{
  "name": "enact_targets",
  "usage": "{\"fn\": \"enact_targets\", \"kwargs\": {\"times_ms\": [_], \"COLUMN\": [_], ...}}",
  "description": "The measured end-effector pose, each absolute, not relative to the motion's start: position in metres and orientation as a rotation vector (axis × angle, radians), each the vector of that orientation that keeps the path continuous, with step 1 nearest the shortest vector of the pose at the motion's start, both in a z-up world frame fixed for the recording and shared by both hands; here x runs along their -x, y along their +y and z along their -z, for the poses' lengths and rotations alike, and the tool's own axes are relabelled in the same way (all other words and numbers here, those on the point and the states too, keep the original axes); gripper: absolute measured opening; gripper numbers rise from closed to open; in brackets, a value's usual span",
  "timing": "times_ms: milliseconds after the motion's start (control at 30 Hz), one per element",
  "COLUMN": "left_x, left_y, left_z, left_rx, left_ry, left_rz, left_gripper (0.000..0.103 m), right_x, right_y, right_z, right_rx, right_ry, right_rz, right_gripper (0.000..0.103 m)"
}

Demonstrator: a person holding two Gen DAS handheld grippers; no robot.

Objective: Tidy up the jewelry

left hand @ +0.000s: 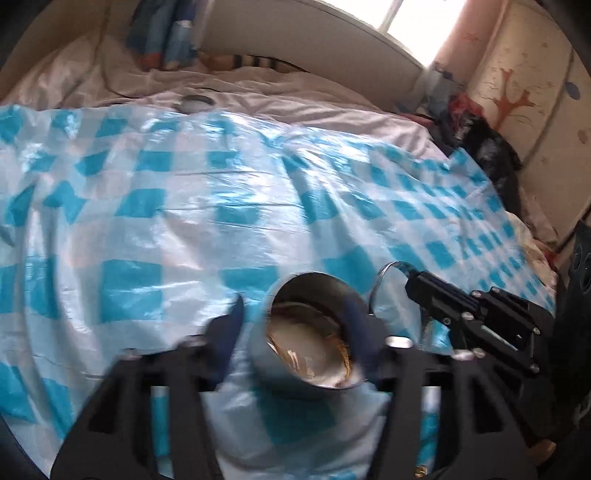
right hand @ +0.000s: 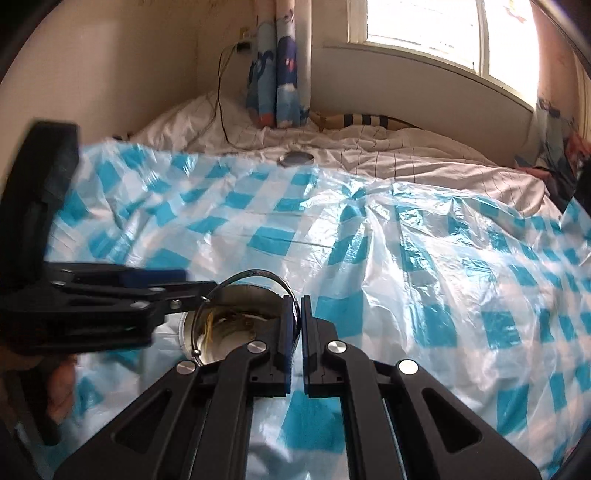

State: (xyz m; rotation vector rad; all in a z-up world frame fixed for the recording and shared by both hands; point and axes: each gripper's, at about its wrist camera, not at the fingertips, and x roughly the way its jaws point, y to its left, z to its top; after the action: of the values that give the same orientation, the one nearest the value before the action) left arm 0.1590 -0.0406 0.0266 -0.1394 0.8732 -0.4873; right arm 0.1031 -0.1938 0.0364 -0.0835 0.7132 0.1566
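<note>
A round metal tin (left hand: 314, 332) with gold jewelry inside sits on the blue-and-white checked plastic sheet (left hand: 221, 206). My left gripper (left hand: 293, 314) is open, its fingers on either side of the tin; one blue finger overlaps the right rim. My right gripper (right hand: 300, 306) is shut on a thin silver bangle (right hand: 258, 275) and holds it over the tin (right hand: 236, 321). In the left wrist view the bangle (left hand: 384, 273) shows just right of the tin, held by the right gripper (left hand: 412, 277). The left gripper (right hand: 177, 288) shows in the right wrist view, at the tin's left rim.
The sheet covers a bed with white bedding (right hand: 406, 155). A round metal lid (right hand: 295, 158) lies at the sheet's far edge. A curtain (right hand: 277, 74) and window (right hand: 443, 29) are behind. Dark clothes (left hand: 487, 147) lie at the right.
</note>
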Motion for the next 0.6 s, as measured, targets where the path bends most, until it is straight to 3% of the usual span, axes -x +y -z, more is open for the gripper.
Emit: {"fn": "enact_targets", "kwargs": {"times_ms": [133, 200, 233, 433, 600], "left_x": [-0.148, -0.137, -0.133, -0.085, -0.050], "left_y": [-0.022, -0.017, -0.015, -0.021, -0.014], "left_z": [-0.036, -0.042, -0.045, -0.054, -0.048], "left_rx": [0.101, 0.069, 0.054, -0.125, -0.091], "left_ry": [0.828, 0.799, 0.789, 0.733, 0.762], "left_rz": [0.430, 0.397, 0.390, 0.347, 0.359], "left_gripper": [0.079, 0.082, 0.083, 0.087, 0.087], "right_x": [-0.118, -0.117, -0.113, -0.078, -0.033], "right_y": [-0.185, -0.182, -0.185, -0.211, -0.235], "right_z": [-0.020, -0.016, -0.019, -0.051, -0.056], "right_rx": [0.107, 0.118, 0.093, 0.007, -0.104], "right_ry": [0.768, 0.789, 0.775, 0.730, 0.775], "right_rz": [-0.180, -0.201, -0.195, -0.198, -0.229], "right_gripper": [0.008, 0.035, 0.038, 0.041, 0.049]}}
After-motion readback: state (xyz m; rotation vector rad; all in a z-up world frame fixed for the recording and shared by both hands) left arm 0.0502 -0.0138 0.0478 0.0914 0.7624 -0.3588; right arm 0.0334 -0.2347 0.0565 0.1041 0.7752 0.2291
